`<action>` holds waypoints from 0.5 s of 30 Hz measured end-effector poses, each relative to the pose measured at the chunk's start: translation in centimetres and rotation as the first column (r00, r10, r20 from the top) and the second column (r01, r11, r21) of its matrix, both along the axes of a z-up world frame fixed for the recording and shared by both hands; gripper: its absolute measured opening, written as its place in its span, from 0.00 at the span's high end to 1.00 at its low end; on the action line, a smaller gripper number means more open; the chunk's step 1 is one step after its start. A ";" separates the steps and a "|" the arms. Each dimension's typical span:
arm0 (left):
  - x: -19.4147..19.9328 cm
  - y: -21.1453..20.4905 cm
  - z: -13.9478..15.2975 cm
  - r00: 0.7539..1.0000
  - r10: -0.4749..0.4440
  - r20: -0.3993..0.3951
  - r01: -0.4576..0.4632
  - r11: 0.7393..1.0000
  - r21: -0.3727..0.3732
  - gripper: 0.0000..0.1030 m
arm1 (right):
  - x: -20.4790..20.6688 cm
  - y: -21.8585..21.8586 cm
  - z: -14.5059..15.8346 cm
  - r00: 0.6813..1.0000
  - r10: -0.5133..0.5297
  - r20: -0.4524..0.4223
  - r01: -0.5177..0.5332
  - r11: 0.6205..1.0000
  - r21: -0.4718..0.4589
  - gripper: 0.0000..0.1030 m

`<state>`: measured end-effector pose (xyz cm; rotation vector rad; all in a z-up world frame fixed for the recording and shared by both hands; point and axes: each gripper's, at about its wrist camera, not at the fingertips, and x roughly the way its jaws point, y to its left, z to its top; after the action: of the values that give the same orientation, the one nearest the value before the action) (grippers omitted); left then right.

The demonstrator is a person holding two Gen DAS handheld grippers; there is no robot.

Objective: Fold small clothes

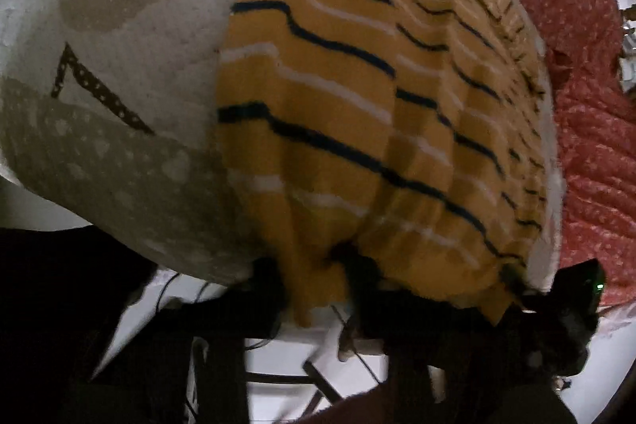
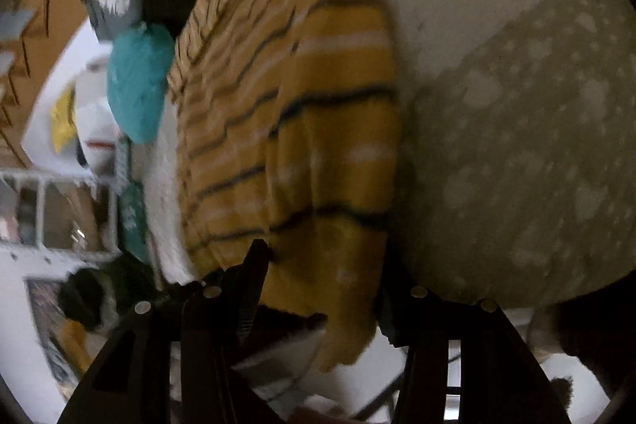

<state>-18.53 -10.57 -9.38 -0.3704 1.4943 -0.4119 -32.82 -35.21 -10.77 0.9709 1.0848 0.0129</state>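
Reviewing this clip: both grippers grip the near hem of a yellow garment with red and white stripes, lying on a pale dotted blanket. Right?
Not quite: the stripes are dark navy and white, not red, as the left wrist view shows. The left gripper and right gripper do grip the near hem of the yellow garment on the pale dotted blanket.

Mustard-yellow knit garment with dark and white stripes lies on the pale quilted spotted blanket, near hem at the blanket's near edge. Left wrist view: red dotted fabric lies right of the garment, beyond the blanket. Right wrist view: teal fuzzy bundle left of the garment; blanket extends to its right.
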 end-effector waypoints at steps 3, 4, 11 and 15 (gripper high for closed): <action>-0.3 1.1 0.6 0.998 0.061 -0.021 -0.062 0.998 -0.033 0.91 | -0.1 0.4 0.7 1.000 0.012 -0.005 -0.012 0.999 -0.047 0.90; -0.6 1.5 1.0 0.997 0.076 -0.025 -0.077 0.996 -0.037 0.91 | -0.3 0.3 1.0 1.000 0.009 0.001 -0.009 0.999 -0.038 0.90; -3.3 2.5 5.1 0.997 0.082 0.004 -0.082 0.995 -0.060 0.92 | -3.6 -0.2 4.2 0.999 0.000 0.042 0.000 1.000 0.011 0.94; -6.1 3.7 6.1 0.998 0.061 -0.006 -0.061 0.995 -0.084 1.00 | -6.7 -0.7 4.8 0.999 0.001 0.035 -0.001 1.000 0.025 0.95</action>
<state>-24.66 -6.91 -3.32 -0.4828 1.4685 -0.4270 -39.49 -35.86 -5.98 0.9889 1.0547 0.0442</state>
